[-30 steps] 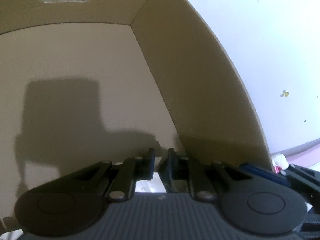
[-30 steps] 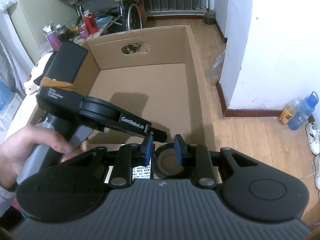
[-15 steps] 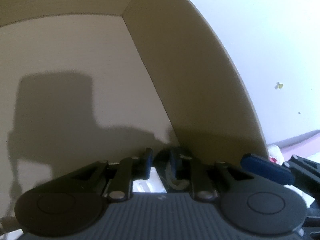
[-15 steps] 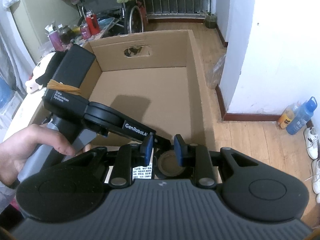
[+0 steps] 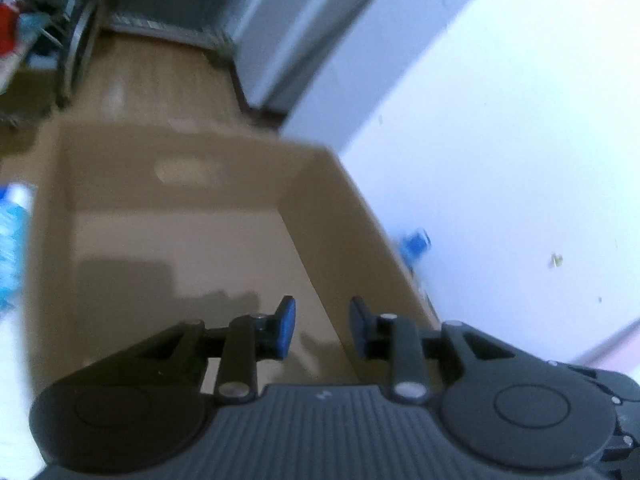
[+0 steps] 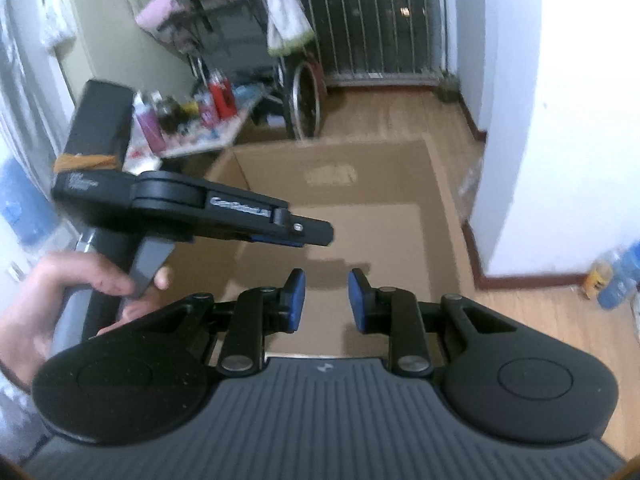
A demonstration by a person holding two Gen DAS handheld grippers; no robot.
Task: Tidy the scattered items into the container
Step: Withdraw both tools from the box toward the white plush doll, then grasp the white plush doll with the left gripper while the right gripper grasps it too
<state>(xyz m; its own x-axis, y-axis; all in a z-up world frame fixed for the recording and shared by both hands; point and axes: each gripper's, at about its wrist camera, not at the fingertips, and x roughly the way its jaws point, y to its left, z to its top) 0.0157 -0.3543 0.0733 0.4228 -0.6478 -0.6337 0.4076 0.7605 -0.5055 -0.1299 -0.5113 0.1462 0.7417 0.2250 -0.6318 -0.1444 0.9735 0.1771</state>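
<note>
Our left gripper [image 5: 322, 328]: jaws just opened, nothing between.
Our right gripper [image 6: 326, 300]: spread, empty.
Below us: cardboard box [image 6: 440, 184].
Around: cluttered table [image 6: 192, 132], white wall [image 6: 560, 120].

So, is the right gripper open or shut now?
Open: the right gripper shows a clear gap between its blue pads, nothing between them, above the cardboard box.
</note>
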